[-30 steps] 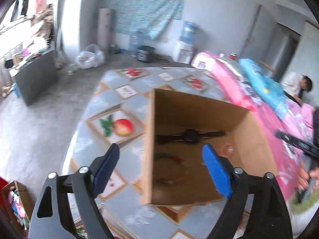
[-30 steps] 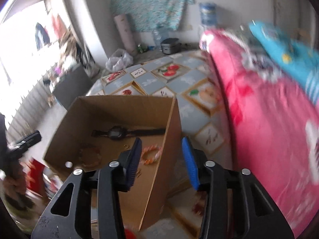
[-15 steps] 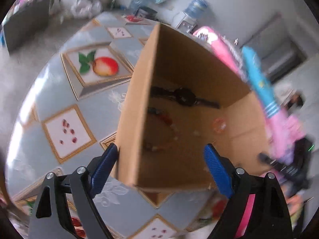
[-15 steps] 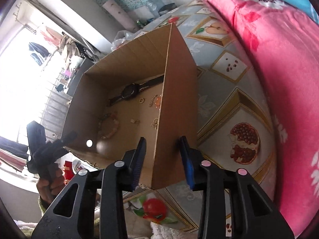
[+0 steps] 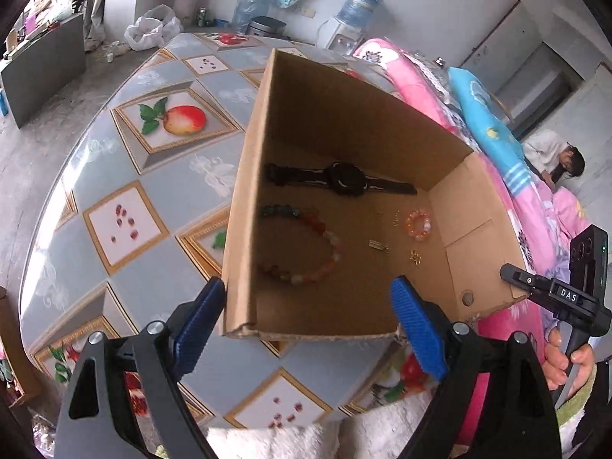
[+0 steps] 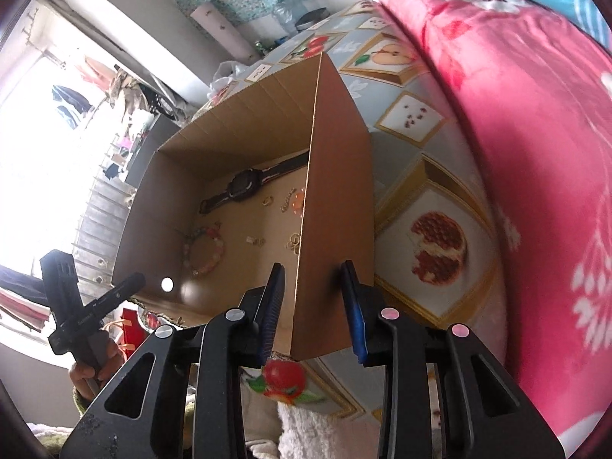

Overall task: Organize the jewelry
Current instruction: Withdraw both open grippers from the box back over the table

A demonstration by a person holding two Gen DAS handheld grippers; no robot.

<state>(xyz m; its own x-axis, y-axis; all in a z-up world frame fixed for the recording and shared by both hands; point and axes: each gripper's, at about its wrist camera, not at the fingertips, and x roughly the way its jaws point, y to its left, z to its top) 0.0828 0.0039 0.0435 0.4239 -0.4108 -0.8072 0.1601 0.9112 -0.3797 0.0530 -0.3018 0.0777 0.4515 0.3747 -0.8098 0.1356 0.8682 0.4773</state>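
An open cardboard box [image 5: 344,122] stands on the fruit-pattern table [image 5: 126,176]. Inside lie a black watch [image 5: 344,181], a large multicolour bead bracelet [image 5: 306,244], a small orange bead bracelet [image 5: 419,225] and a few small gold pieces [image 5: 415,258]. My left gripper [image 5: 306,325] is open and empty, its blue pads either side of the box's near left corner. My right gripper [image 6: 313,306] is open, its pads straddling the box's right wall [image 6: 336,229] without clamping it. The watch [image 6: 244,187] and the large bracelet [image 6: 202,248] also show in the right wrist view.
A pink flowered quilt [image 6: 516,153] lies right of the table. A white towel [image 5: 287,440] lies at the table's near edge. The right gripper's handle [image 5: 566,298] shows beside the box. A person [image 5: 554,157] sits far right.
Both grippers have moved closer to the box and tilted down to look into it. The right gripper's pads now straddle the box's right wall. The jewelry inside has not moved.
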